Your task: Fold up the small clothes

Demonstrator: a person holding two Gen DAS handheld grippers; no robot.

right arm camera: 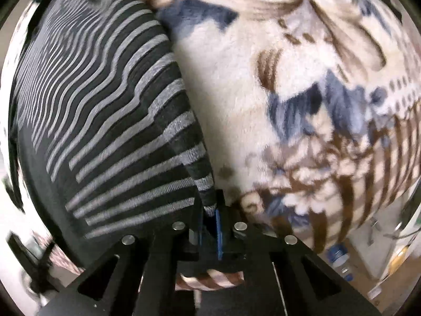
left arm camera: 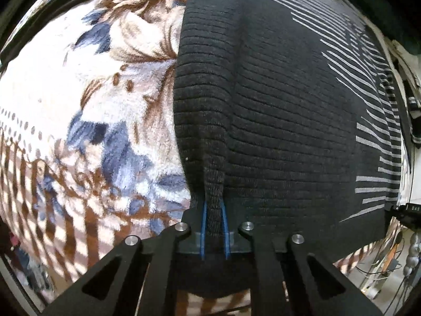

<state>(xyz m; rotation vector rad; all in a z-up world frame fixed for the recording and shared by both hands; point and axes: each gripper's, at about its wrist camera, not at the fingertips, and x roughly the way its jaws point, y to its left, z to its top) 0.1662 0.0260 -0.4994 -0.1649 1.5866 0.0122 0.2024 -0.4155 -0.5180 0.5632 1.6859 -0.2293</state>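
Observation:
A dark knitted sweater (left arm camera: 284, 110) with grey stripes lies spread on a plush floral blanket (left arm camera: 86, 110). My left gripper (left arm camera: 213, 208) is shut on a pinched ridge of the sweater's plain dark hem, near its left edge. In the right wrist view the sweater (right arm camera: 100, 110) shows its striped part at the left. My right gripper (right arm camera: 210, 210) is shut on the sweater's striped right edge, with the cloth bunched between the blue pads. The blanket (right arm camera: 302, 92) fills the right of that view.
The blanket's striped border (left arm camera: 52, 210) hangs at the near edge. Beyond the edge, a plastic bottle (right arm camera: 339, 260) and clutter lie on the floor at the lower right. Cables and metal parts (left arm camera: 394, 258) show at the right.

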